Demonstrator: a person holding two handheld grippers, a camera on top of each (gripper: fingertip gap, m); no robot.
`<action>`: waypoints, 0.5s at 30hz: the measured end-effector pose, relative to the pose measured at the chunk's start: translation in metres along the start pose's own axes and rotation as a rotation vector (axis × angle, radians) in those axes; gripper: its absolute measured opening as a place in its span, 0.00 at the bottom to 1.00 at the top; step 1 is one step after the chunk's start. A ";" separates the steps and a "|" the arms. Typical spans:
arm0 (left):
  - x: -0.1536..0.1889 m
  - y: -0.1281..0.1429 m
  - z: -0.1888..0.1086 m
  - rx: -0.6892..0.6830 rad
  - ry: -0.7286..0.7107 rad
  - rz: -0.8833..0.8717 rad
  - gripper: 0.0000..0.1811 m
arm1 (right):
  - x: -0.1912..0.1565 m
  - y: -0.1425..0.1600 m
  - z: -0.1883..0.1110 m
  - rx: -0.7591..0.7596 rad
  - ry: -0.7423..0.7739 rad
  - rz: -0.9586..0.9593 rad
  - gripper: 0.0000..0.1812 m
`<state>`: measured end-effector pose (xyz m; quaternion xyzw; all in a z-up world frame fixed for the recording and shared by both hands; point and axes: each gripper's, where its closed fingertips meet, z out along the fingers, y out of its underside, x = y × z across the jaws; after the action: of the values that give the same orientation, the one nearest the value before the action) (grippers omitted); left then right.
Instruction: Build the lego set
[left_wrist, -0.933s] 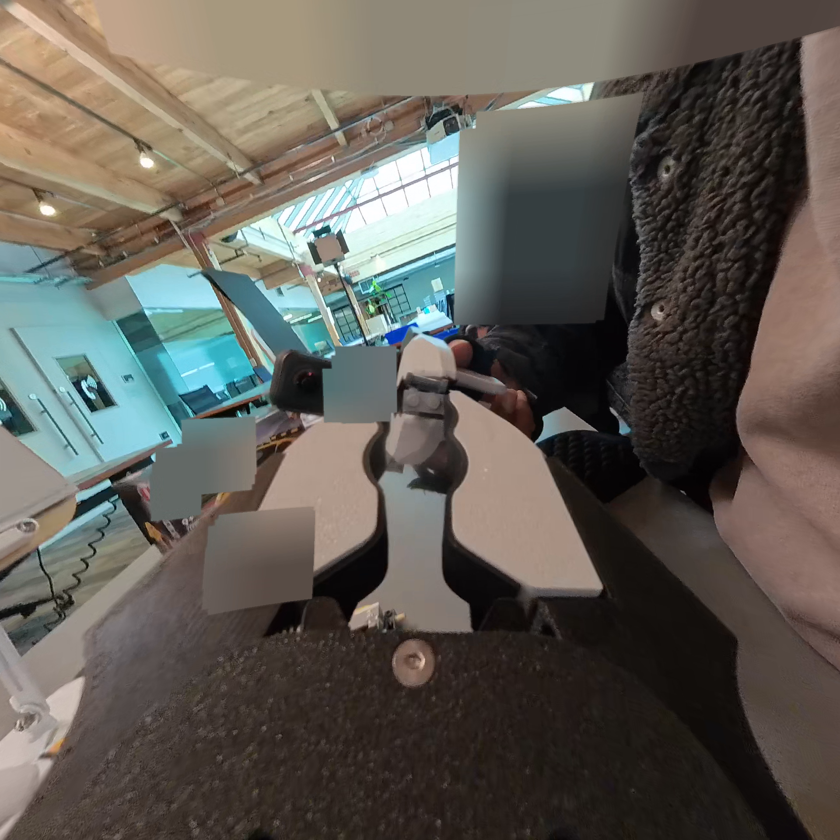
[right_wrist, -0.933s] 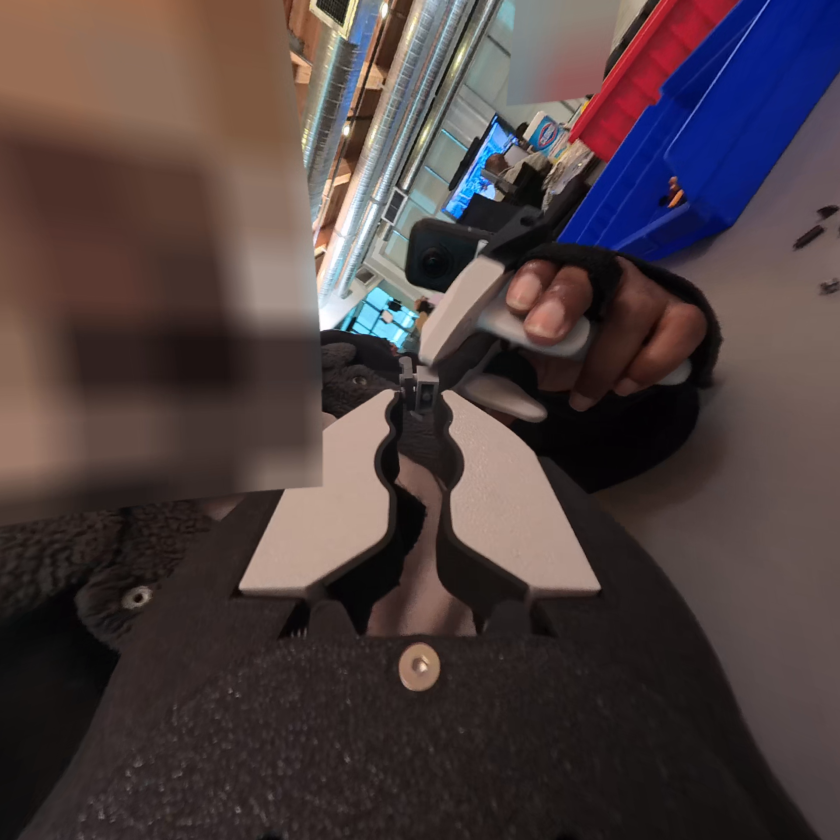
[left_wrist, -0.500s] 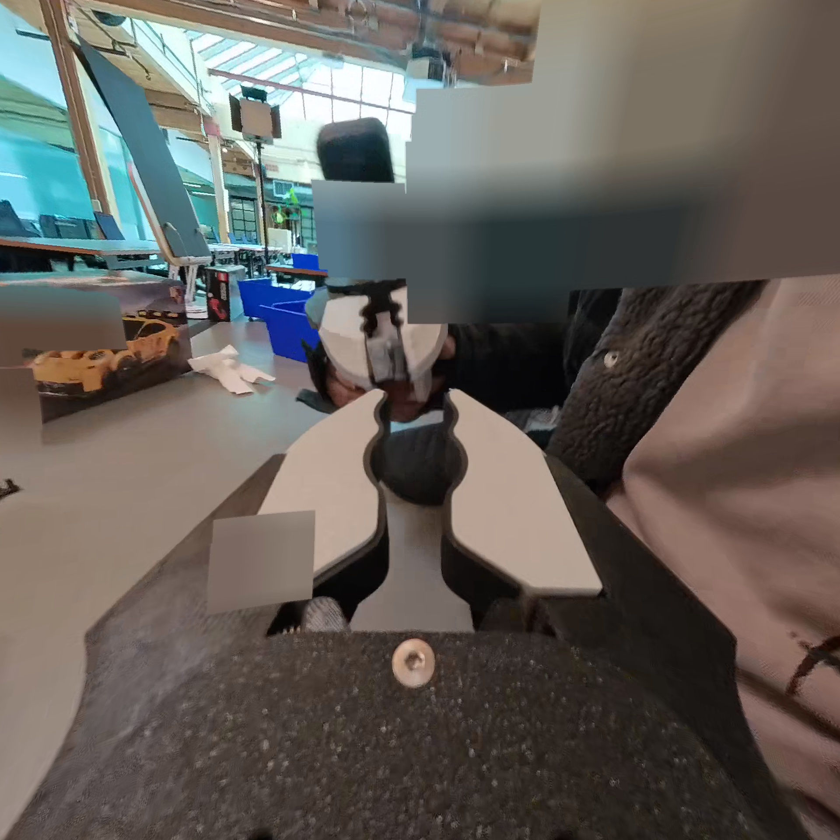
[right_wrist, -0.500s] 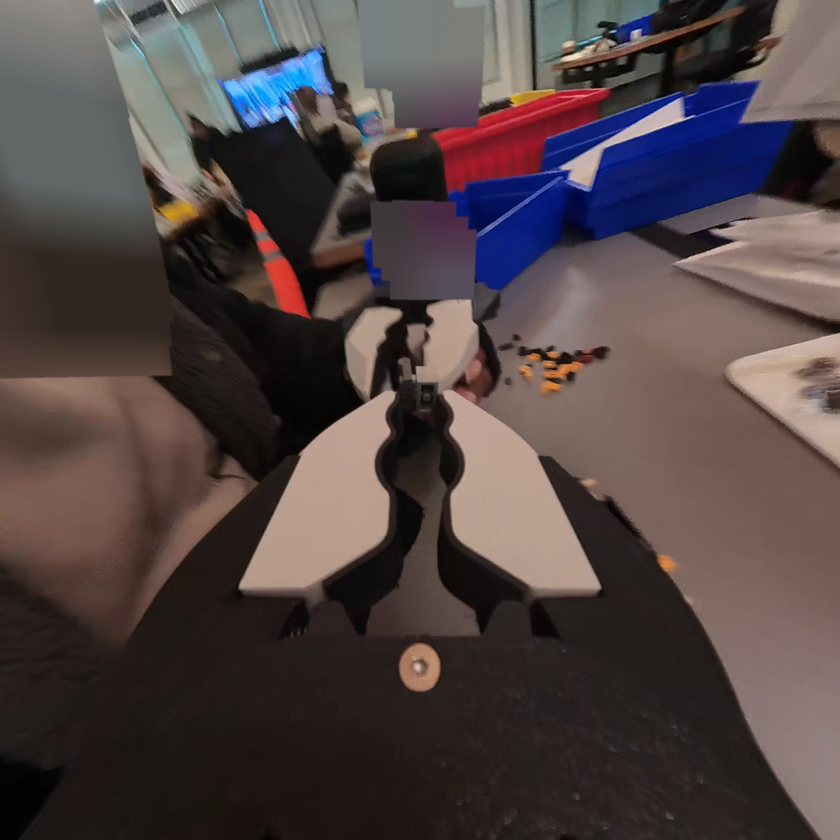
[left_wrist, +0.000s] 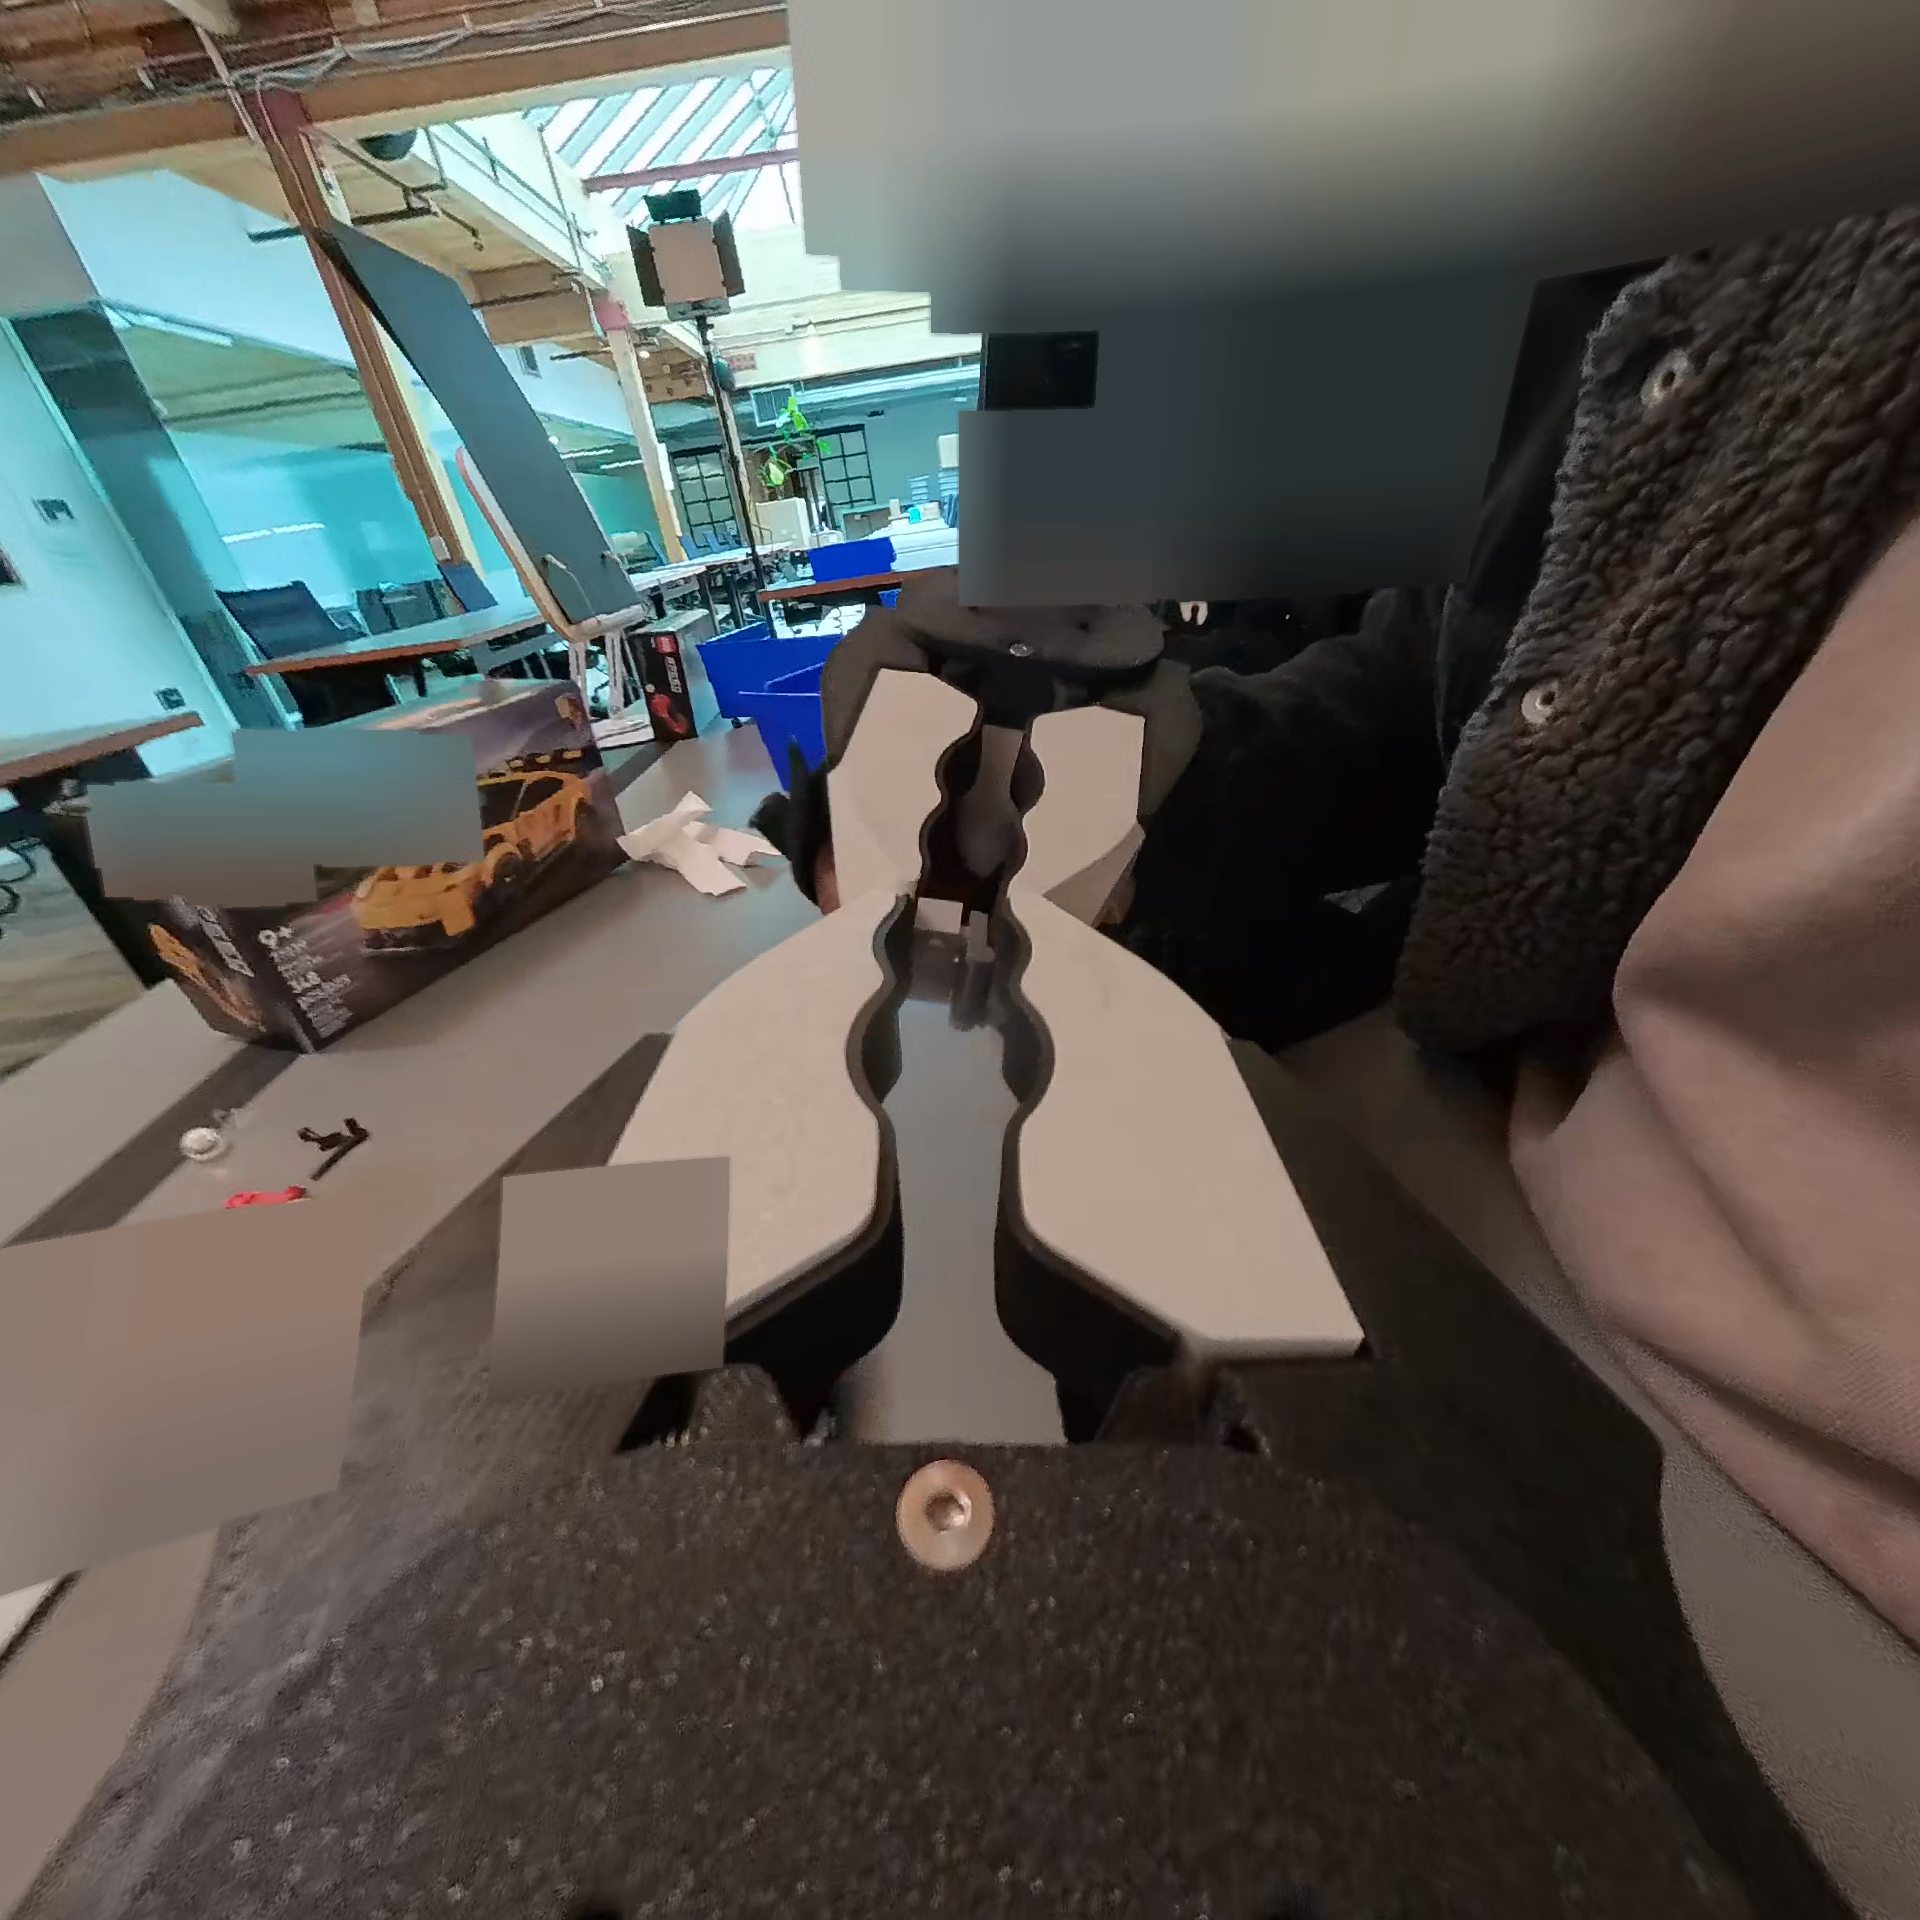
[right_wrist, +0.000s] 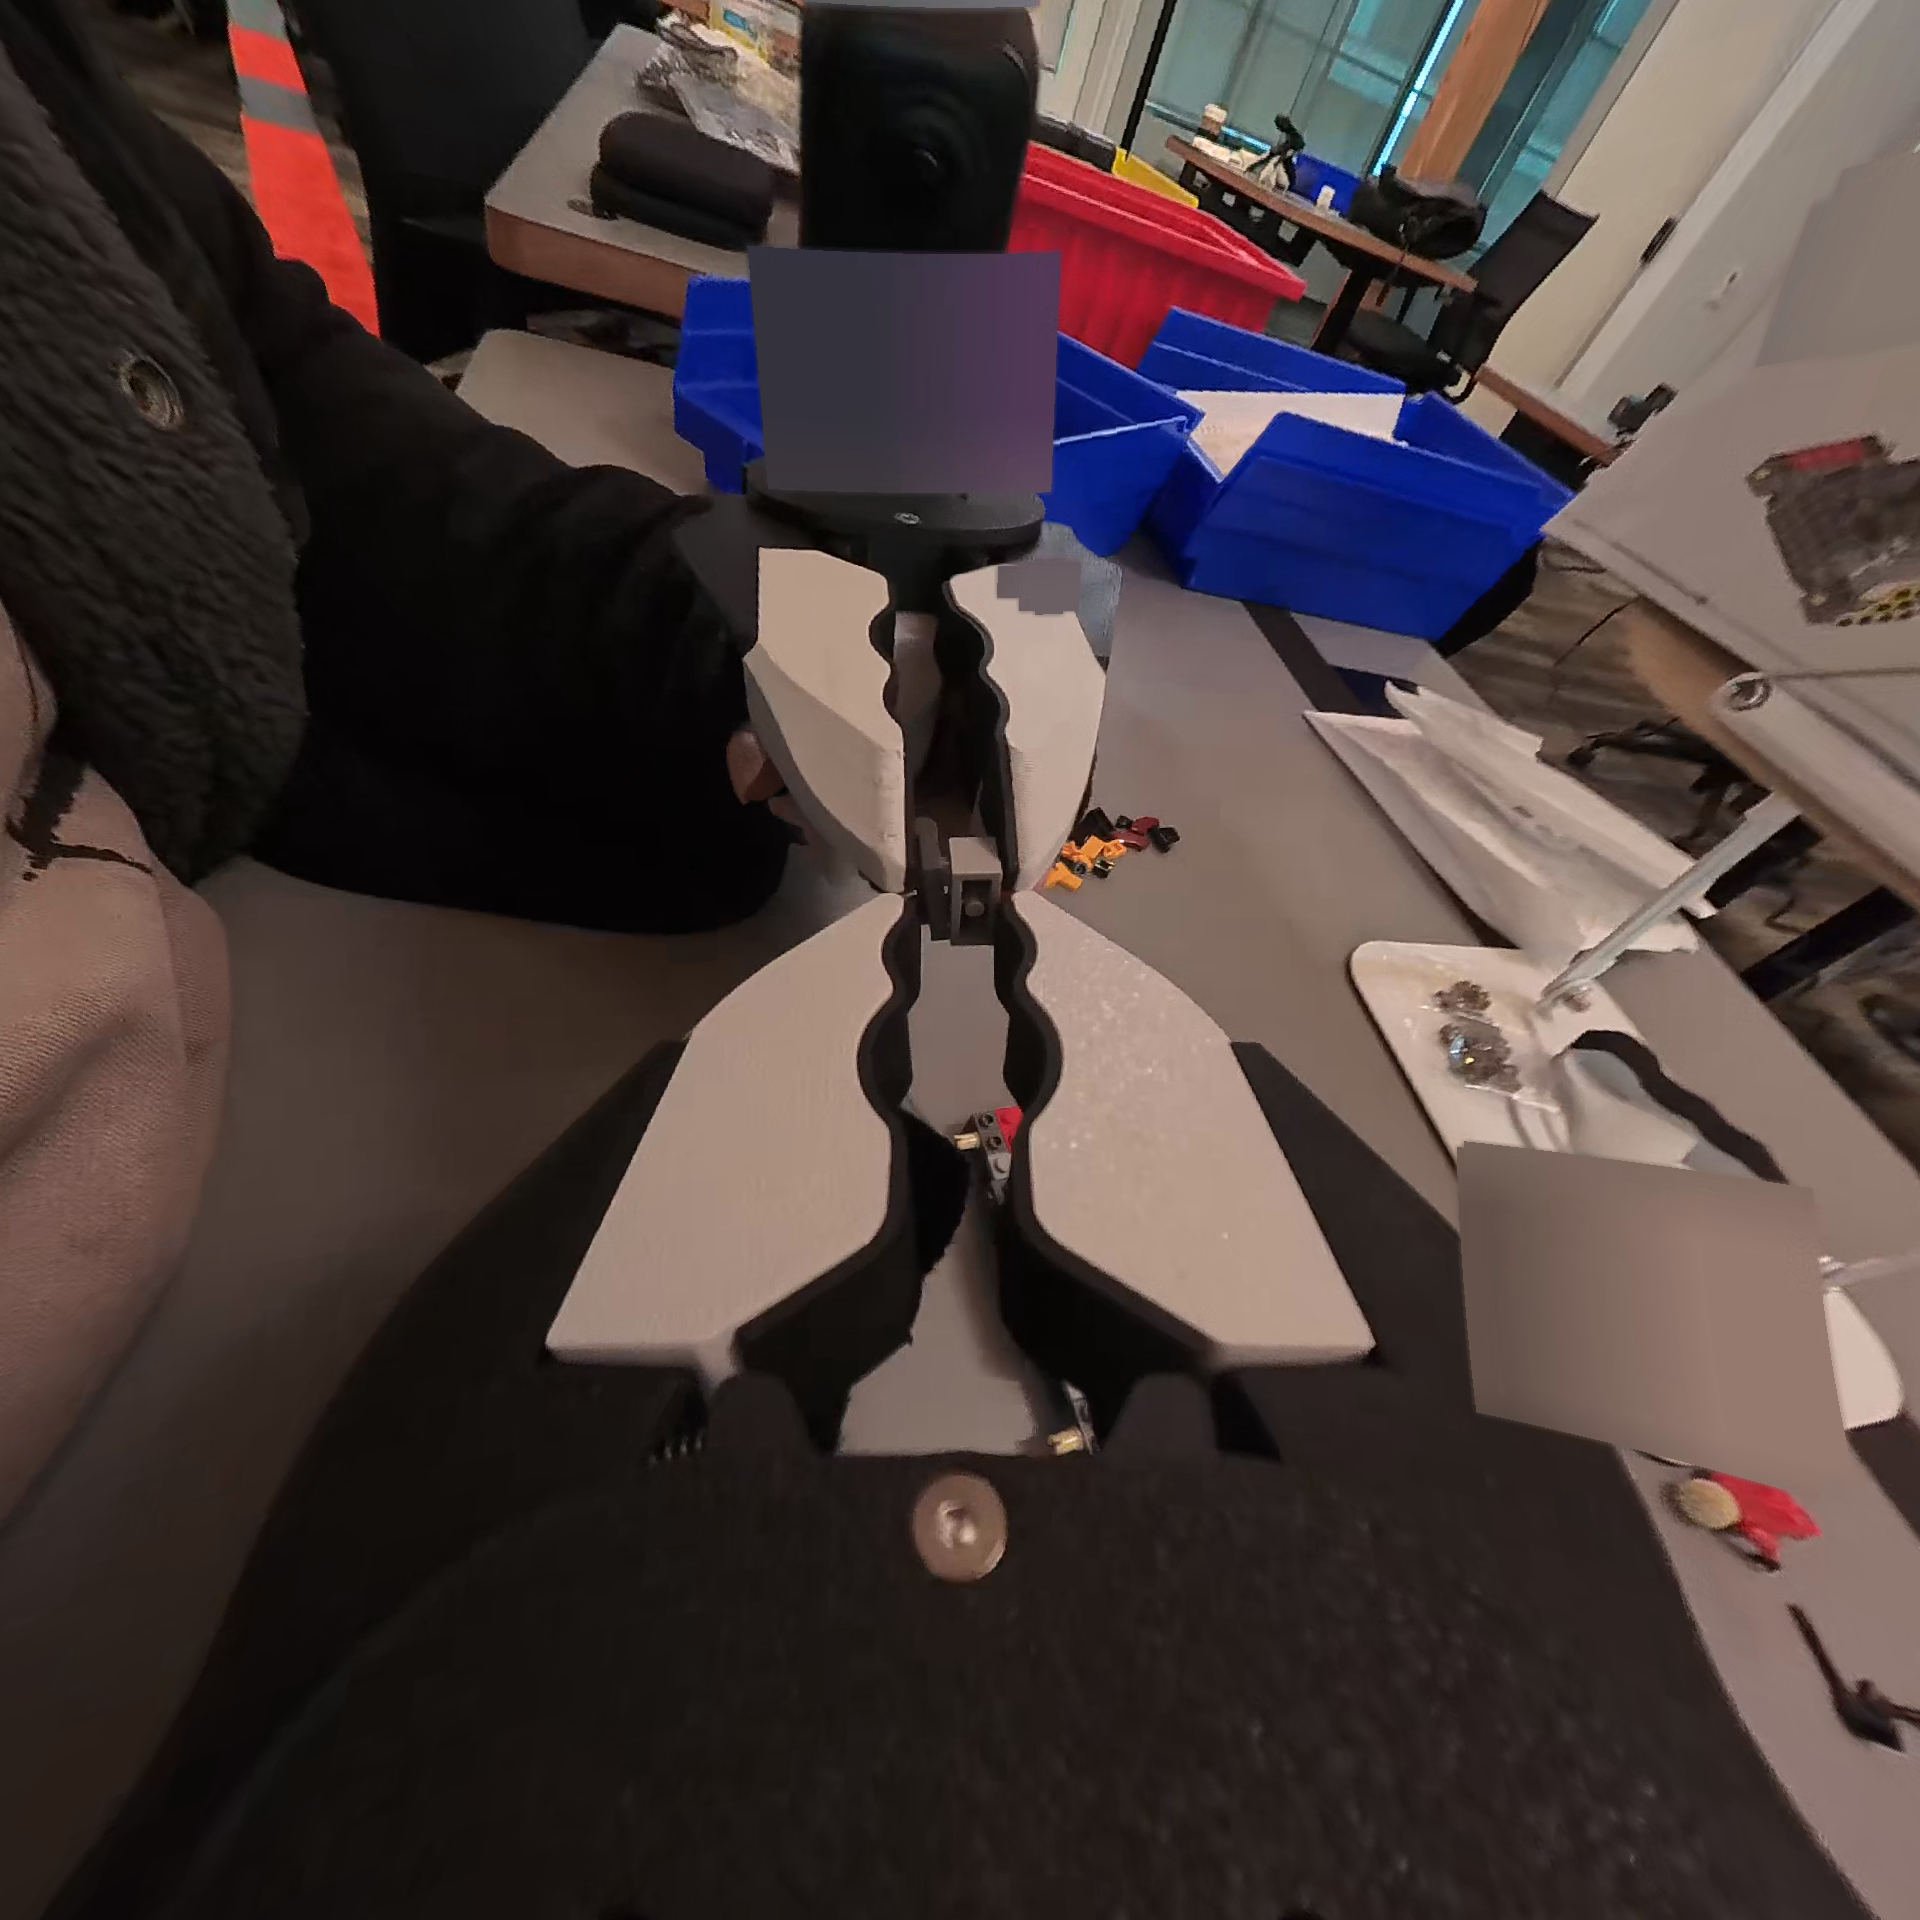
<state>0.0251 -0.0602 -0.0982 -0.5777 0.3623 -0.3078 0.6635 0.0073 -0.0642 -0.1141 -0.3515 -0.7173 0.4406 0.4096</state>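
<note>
Small grey lego piece (right_wrist: 968, 891) sits in the air between two opposed tips, above the surface (right_wrist: 436, 1039). Right gripper (right_wrist: 961, 920) fingers clenched on it; left gripper (right_wrist: 951, 831) grip on it cannot be told. Risk: misaligned tips twist the piece free, dropping it among loose bricks (right_wrist: 1117, 836)

The two grippers meet tip to tip, so nothing passes between them. Bare grey surface (right_wrist: 1226, 914) lies open beside the right gripper (right_wrist: 961, 914), up to a scatter of small bricks (right_wrist: 1112, 836). Beyond that, blue bins (right_wrist: 1351, 499) wall the far side, and a white tray (right_wrist: 1392, 977) blocks the right. In the left wrist view, a box (left_wrist: 395, 883) stands well clear of the left gripper (left_wrist: 956, 925).
</note>
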 end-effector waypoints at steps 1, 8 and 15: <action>0.001 0.000 0.000 -0.007 -0.002 0.021 0.08 | -0.001 0.000 0.000 -0.004 0.007 -0.014 0.08; 0.004 -0.007 -0.004 -0.019 -0.003 0.091 0.07 | -0.003 -0.009 0.001 -0.016 0.076 -0.134 0.07; -0.003 -0.015 -0.010 0.095 -0.002 0.003 0.06 | 0.004 -0.016 0.007 0.010 0.120 -0.096 0.07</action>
<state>0.0152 -0.0657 -0.0838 -0.5451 0.3476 -0.3232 0.6911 -0.0027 -0.0684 -0.1001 -0.3408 -0.7052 0.4020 0.4743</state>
